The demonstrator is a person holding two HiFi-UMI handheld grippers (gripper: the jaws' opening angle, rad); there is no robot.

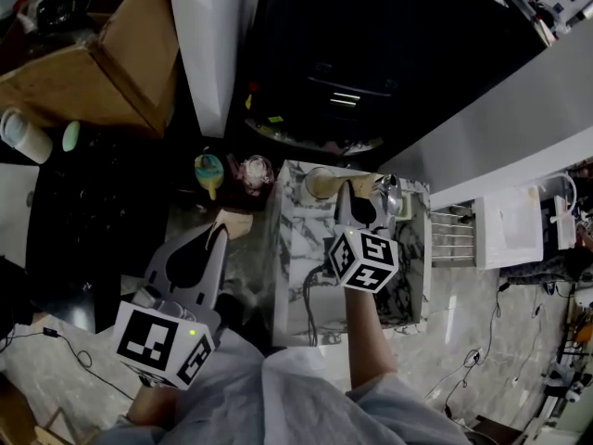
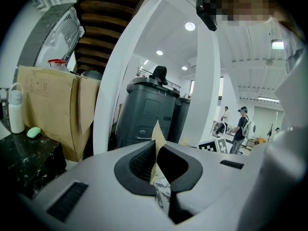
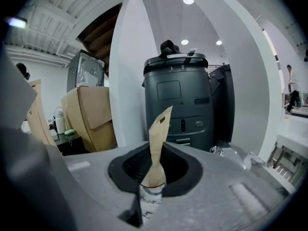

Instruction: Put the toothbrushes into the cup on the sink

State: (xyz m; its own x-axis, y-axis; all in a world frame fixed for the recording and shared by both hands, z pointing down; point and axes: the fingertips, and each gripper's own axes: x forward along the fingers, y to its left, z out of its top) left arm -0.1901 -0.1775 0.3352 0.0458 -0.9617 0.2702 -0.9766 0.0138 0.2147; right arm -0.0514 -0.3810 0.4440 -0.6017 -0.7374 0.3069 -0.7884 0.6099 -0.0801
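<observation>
Left gripper (image 2: 157, 173) clamps 1 toothbrush (image 2: 158, 137), right gripper (image 3: 153, 178) 1 more; neither seems delivered, so both placings at the sink (image 1: 295, 248) remain.

Two grippers: left gripper (image 1: 220, 234), right gripper (image 1: 358, 193). Two paper-wrapped toothbrushes (image 2: 157, 143) (image 3: 159, 143). One cup (image 1: 320, 182), centre of the frame. One cardboard box (image 1: 111, 63) and one white bottle (image 1: 23, 135), upper left.

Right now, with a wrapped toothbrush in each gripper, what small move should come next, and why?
Probably ease the right gripper toward what looks like a tan cup on the sink. Its jaws are shut on a paper-wrapped toothbrush just short of it, while the left gripper, holding a second wrapped toothbrush, sits beside the sink.
</observation>
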